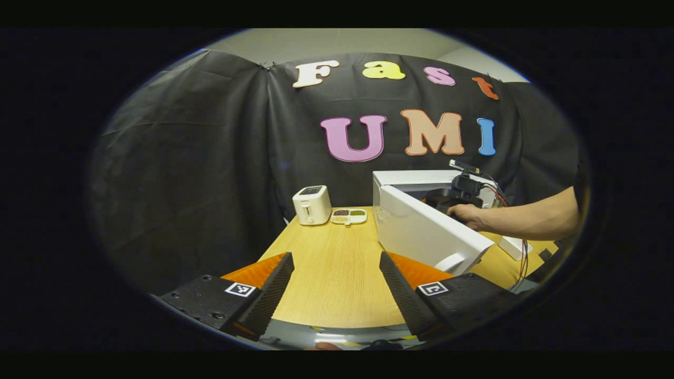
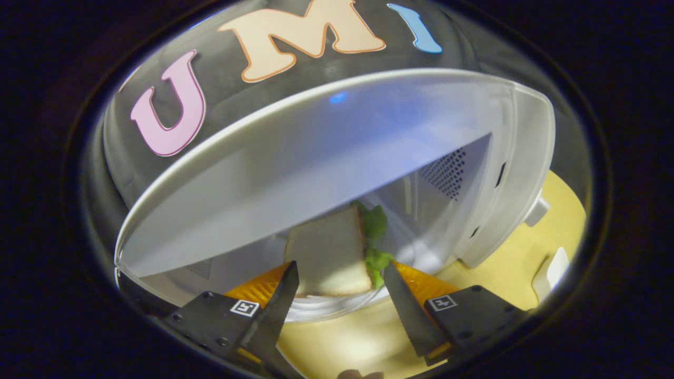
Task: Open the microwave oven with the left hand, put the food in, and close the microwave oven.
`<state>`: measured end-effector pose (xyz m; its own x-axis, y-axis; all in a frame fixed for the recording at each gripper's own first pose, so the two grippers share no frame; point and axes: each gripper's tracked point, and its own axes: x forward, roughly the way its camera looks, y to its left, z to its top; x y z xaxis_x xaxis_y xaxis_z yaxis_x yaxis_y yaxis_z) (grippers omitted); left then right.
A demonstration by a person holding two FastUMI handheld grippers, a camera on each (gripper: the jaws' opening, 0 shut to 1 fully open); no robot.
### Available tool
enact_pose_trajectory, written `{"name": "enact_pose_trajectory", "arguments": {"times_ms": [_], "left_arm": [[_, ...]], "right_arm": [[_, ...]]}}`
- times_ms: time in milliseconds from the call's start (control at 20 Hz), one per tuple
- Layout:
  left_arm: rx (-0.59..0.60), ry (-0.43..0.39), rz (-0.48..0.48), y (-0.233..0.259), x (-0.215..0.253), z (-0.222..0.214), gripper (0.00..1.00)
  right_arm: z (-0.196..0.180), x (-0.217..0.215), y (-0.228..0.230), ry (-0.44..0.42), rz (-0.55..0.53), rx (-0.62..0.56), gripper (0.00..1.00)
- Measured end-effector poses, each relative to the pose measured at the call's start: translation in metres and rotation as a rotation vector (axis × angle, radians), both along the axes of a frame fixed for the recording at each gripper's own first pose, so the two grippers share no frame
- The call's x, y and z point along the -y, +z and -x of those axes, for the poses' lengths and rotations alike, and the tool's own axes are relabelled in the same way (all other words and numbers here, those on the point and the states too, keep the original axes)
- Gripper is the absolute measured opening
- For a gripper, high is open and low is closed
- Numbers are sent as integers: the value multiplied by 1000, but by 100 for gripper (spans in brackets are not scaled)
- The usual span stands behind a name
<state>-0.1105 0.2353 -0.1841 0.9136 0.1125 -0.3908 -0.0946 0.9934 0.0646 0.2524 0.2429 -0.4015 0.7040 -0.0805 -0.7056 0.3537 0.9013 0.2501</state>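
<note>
The sandwich (image 2: 329, 252), a slice of bread with green lettuce along its right edge, lies on the glass plate (image 2: 326, 308) inside the microwave (image 2: 505, 173), straight ahead of the right gripper (image 2: 339, 292). Its long side runs away from the gripper into the cavity. The gripper's two fingers stand apart on either side of the bread's near edge, and I cannot tell whether either pad touches it; they do not look pressed on it, so I judge the food released or about to be.

The door (image 1: 426, 231) is swung open toward the front of the table (image 1: 331, 263), its handle (image 1: 450, 261) at the free end. That handle lies just right of the left gripper (image 1: 337, 284), which hangs wide open and holds nothing. So the left gripper is the nearer one for pushing the door shut, once the right one backs out of the opening.

The left gripper view takes in the hand (image 1: 466, 215) at the microwave's mouth, plus a toaster (image 1: 311, 205) and a small dish (image 1: 348, 216) at the far end of the table. The right gripper view looks into the cavity itself, with the vent holes (image 2: 447, 171) on its side wall.
</note>
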Motion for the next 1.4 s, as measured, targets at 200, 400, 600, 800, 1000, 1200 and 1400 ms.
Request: {"name": "enact_pose_trajectory", "arguments": {"times_ms": [200, 400, 600, 800, 1000, 1200, 1400], "left_arm": [[12, -17, 2, 4, 5, -3, 96], [27, -39, -2, 8, 11, -4, 96], [34, -68, -52, 10, 10, -6, 99], [37, -57, -73, 10, -2, -1, 98], [39, -66, -70, 8, 4, -3, 98], [37, -84, -62, 2, 13, -11, 85], [-6, -80, -69, -15, 15, -17, 35]], "right_arm": [[3, 8, 18, 48, 41, 51, 99], [16, 5, 41, 115, 67, 108, 100], [47, -10, 65, 223, 57, 160, 100], [86, -3, 104, 341, 106, 260, 92], [127, 26, 166, 412, 222, 407, 92], [151, 63, 218, 428, 306, 500, 92], [158, 98, 277, 393, 392, 593, 94]]}}
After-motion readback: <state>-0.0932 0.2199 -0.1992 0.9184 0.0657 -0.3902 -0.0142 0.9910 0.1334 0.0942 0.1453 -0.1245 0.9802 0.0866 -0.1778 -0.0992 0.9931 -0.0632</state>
